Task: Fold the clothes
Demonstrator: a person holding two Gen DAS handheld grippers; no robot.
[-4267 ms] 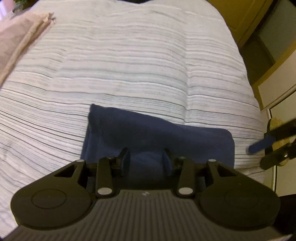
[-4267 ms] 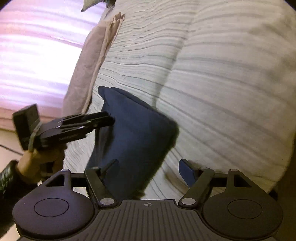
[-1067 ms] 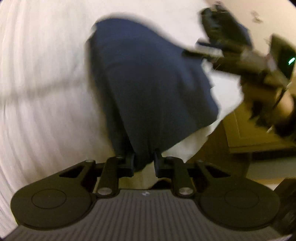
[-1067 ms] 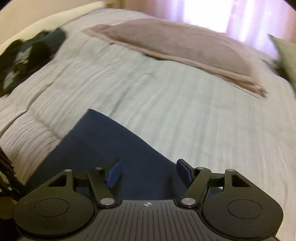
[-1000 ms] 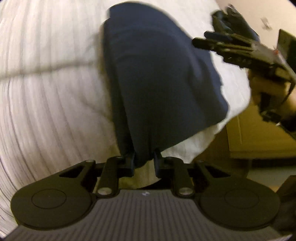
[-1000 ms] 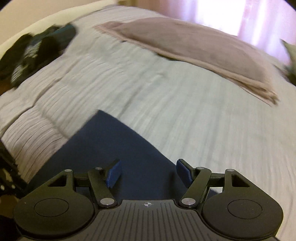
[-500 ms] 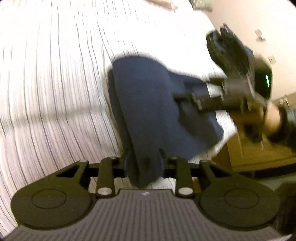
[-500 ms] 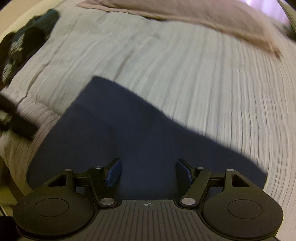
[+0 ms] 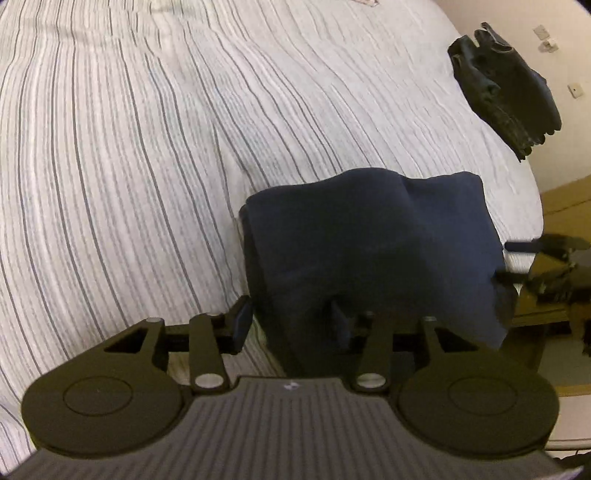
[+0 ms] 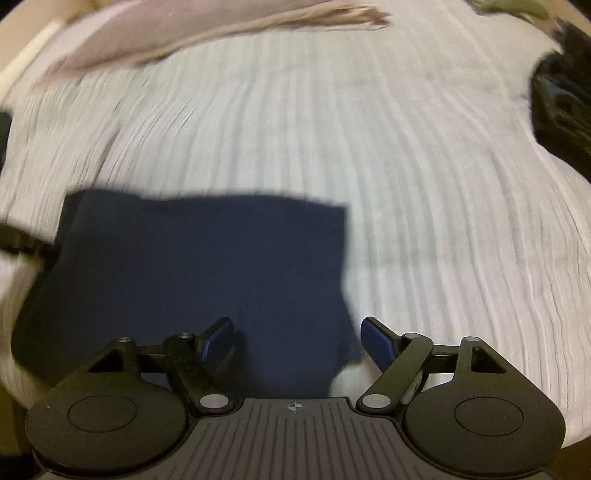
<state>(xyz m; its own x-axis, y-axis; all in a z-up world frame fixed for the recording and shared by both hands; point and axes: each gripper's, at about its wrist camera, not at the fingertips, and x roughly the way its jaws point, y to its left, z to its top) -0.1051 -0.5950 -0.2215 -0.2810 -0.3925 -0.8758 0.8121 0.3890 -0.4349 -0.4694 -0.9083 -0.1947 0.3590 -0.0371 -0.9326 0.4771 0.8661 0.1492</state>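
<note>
Navy cloth, the folded garment [image 9: 369, 240], lies low and right of centre in the left wrist view, on the striped bedspread [image 9: 129, 147], its right side close to the bed's right edge, where the spread drops toward wooden furniture. Wide bare bedspread fills the upper left of that frame: plenty of room there.

Left gripper [image 9: 291, 323] at bottom centre: jaws opening, near end of the garment between them; the left pad stands just clear of the cloth, the right one is half buried in a fold, contact unclear.

Right gripper [image 10: 297, 341] at bottom centre of its own, blurred view: jaws spread wide and opening, over the garment's near right corner, nothing pinched. The same gripper shows at the right edge of the left wrist view, just beside the garment's right side.

Dark bundle of clothing [image 9: 506, 92] sits upper right, well apart from the garment. Pinkish cloth [image 10: 184, 33] lies along the top of the right wrist view. No containers in sight.
</note>
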